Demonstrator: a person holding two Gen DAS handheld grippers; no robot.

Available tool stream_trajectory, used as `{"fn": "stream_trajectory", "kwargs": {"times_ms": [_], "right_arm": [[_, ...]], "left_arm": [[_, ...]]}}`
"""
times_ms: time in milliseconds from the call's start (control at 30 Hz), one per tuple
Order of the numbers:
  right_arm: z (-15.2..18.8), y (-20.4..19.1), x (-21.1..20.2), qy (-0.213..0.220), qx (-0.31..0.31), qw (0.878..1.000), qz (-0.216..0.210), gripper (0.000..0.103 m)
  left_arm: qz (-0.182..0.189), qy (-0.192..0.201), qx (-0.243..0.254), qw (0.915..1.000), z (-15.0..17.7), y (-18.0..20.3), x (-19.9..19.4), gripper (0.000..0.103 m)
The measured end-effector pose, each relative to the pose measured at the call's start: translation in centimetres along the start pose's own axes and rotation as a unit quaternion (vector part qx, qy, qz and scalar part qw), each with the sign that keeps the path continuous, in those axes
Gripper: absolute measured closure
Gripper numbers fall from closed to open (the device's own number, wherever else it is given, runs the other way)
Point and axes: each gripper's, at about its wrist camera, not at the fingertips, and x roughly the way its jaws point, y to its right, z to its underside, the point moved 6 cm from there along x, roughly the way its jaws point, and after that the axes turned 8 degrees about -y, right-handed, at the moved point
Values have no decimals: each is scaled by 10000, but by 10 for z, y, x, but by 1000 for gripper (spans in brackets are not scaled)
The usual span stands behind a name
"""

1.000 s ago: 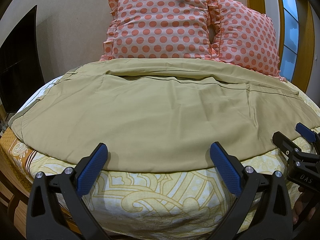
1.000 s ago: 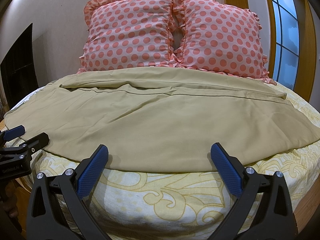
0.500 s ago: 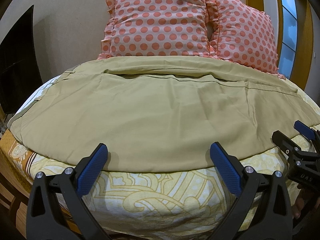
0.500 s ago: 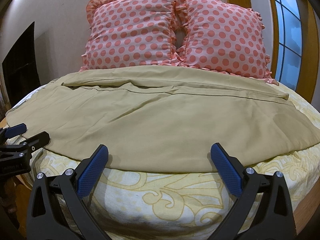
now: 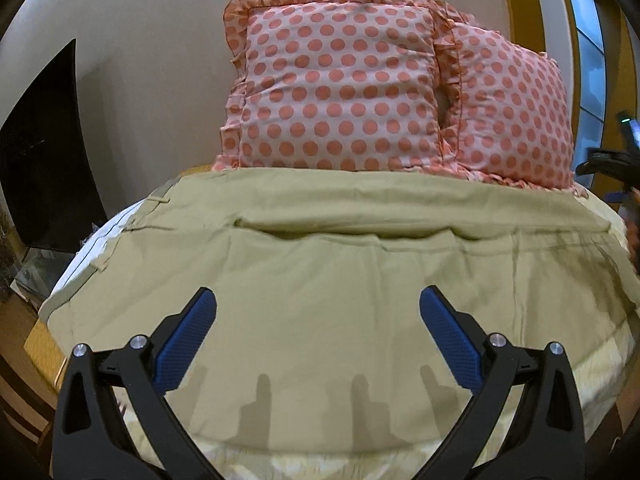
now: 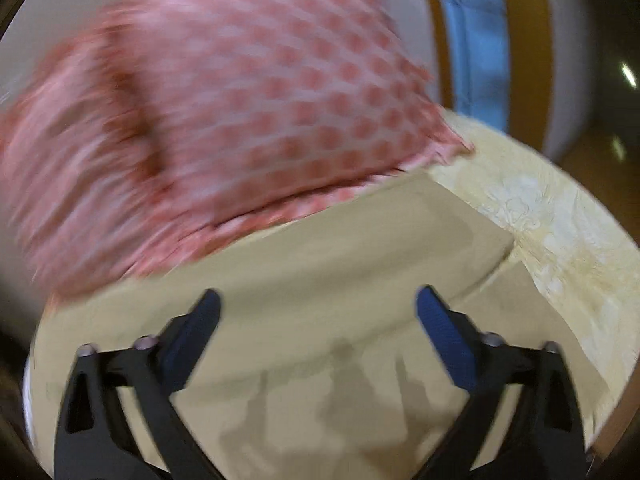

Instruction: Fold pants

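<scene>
Beige pants (image 5: 320, 280) lie spread flat across the bed, waistband at the left edge, one leg laid over the other. My left gripper (image 5: 318, 332) is open and empty, hovering over the near part of the pants. My right gripper (image 6: 318, 328) is open and empty above the right end of the pants (image 6: 320, 264), near the leg hems; this view is blurred by motion. The right gripper also shows at the far right of the left wrist view (image 5: 616, 160).
Two pink polka-dot pillows (image 5: 340, 88) stand at the head of the bed, just behind the pants. The yellow patterned bedsheet (image 6: 560, 232) shows to the right of the pants. A dark screen (image 5: 40, 160) stands at the left, a window (image 5: 592, 80) at the right.
Both grippers have moved forward over the pants. The right gripper has swung fast toward the right end near the pillows, blurring its view. Both stay open.
</scene>
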Motion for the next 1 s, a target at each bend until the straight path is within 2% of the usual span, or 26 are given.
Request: {"fn": "stream_trajectory", "kwargs": {"times_ms": [67,167,267,333,400,433,467,500,567,600,700,767,800,933,1000], "right_arm": [[-26,14,38,-373,500,9980,140,43],[-59,28,98,-829,1261,9878,396,44],[-76,35,126,-833,1567,9817,684,44],[-83,33,135,-680,1484,9811,1042,43],[-82,26,143,-647,996,9801,1590,44],[-80,24,145,-620,820,9793,1743,48],[-76,22,144,-501,614,9800,1826,59],[-72,22,142,-357,525,9841,1658,74],[-59,35,133,-150,681,9905,1187,93],[-54,47,130,-83,869,9935,734,96],[-49,64,119,-52,1433,9895,-168,99],[-40,72,77,438,1613,9793,-1142,99],[-34,74,59,602,1575,9756,-1405,99],[25,98,-32,1038,1520,9499,-2528,99],[63,111,-62,1015,1652,9424,-2725,99]], "left_arm": [[18,-16,-25,10000,-7,2,6,2],[-58,-16,-25,10000,-19,3,14,2],[-140,-36,-15,9999,-23,2,20,2],[-193,-81,-11,9998,-25,0,27,2],[-200,-135,1,9997,-25,0,33,2],[-206,-165,9,9997,-25,0,35,2],[-217,-200,18,9996,-25,-1,38,2],[-218,-232,25,9995,-24,-1,40,2],[-191,-225,13,9996,-25,-3,40,2],[-155,-196,-5,9997,-26,-6,39,2],[32,-101,-95,9999,-31,-13,33,2],[188,-48,-172,9997,-35,-18,28,2],[287,13,-237,9993,-38,-23,24,2],[685,327,-558,9956,-53,-47,12,2],[775,401,-628,9942,-64,-58,11,2]]}}
